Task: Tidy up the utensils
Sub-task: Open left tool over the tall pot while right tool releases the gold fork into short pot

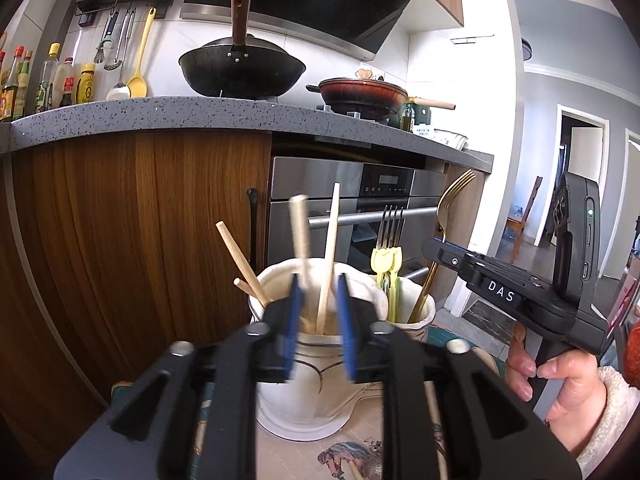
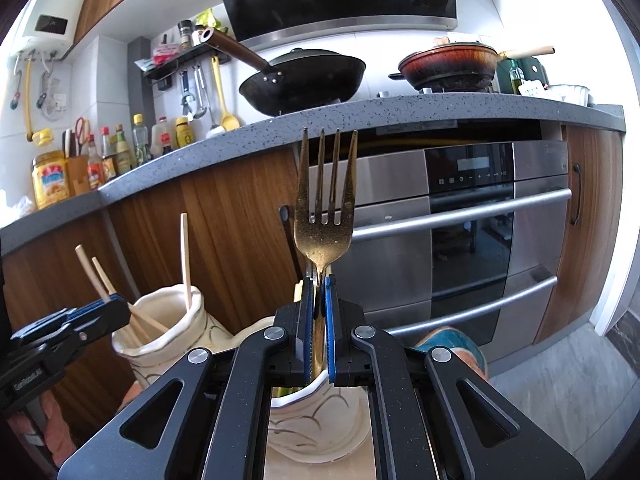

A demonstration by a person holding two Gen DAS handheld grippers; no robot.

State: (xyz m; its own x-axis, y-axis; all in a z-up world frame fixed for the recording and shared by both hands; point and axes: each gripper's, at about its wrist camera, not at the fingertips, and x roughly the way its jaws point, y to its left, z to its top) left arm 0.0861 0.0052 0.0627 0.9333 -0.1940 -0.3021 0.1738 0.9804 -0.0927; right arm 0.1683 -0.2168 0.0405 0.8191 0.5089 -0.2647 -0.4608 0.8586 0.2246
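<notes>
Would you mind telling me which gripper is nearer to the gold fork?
Right. The right gripper is shut on the gold fork, holding it tines-up over a white holder. The left gripper is open at the neighbouring chopstick holder, beside the fork.

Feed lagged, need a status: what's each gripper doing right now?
Left gripper: open above the chopstick cup.
Right gripper: closed on the gold fork.
</notes>
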